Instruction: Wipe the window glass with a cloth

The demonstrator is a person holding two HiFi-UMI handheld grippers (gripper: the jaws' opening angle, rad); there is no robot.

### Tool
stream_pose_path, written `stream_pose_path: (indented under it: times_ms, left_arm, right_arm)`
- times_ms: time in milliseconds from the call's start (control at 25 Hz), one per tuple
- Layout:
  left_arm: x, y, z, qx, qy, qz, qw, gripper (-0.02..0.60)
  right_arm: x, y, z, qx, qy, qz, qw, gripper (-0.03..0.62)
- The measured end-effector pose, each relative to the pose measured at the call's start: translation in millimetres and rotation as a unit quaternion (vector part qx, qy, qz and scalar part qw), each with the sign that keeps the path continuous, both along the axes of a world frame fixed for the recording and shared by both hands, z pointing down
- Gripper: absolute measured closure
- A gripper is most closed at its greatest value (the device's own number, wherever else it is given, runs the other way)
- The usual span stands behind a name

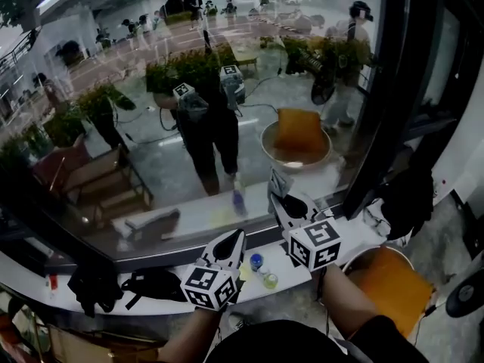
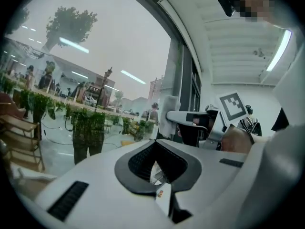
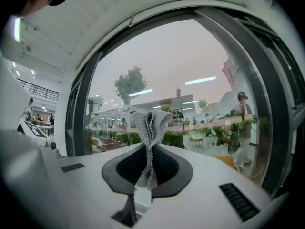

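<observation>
Right gripper [image 3: 146, 182] pinches the cloth [image 3: 150, 128], its folds fanning up in front of the glass [image 3: 190, 66]; we see that grip clearly only in its own view. Left gripper [image 2: 161, 190] has its jaws pressed together, empty. The left gripper view shows the cloth side-on by the glass; we can't tell if they touch. The head view shows both grippers low, left nearer us.

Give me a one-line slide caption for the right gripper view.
Right claw shut on a bunched grey cloth, facing the window glass.
</observation>
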State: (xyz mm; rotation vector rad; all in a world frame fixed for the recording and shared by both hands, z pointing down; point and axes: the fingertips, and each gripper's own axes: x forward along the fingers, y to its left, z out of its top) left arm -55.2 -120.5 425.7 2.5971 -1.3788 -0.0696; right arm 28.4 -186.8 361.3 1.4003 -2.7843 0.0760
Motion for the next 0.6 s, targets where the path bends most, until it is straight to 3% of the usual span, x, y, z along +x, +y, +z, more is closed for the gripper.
stream_pose_path:
  times_ms: [160,360,600]
  left_arm:
    - [46.7,31.8,6.1,0.003,-0.012,0.014,0.9998,0.574]
    - [87.0,65.0,20.4,-0.011,-0.001,0.011,0.9999,0.574]
    - [115.3,98.6,41.7,-0.019,-0.020,0.007,0.9996,0.574]
  right_arm:
    - [55.7,40.4,27.7,-0.020,-0.001,0.025,0.999,0.548]
    - [113.3,83.7,55.1,-0.039,-0.007,0.053,0.998,0.548]
    - [146.7,123.5,84.5,-0.064,-0.011,0.051,0.997,0.548]
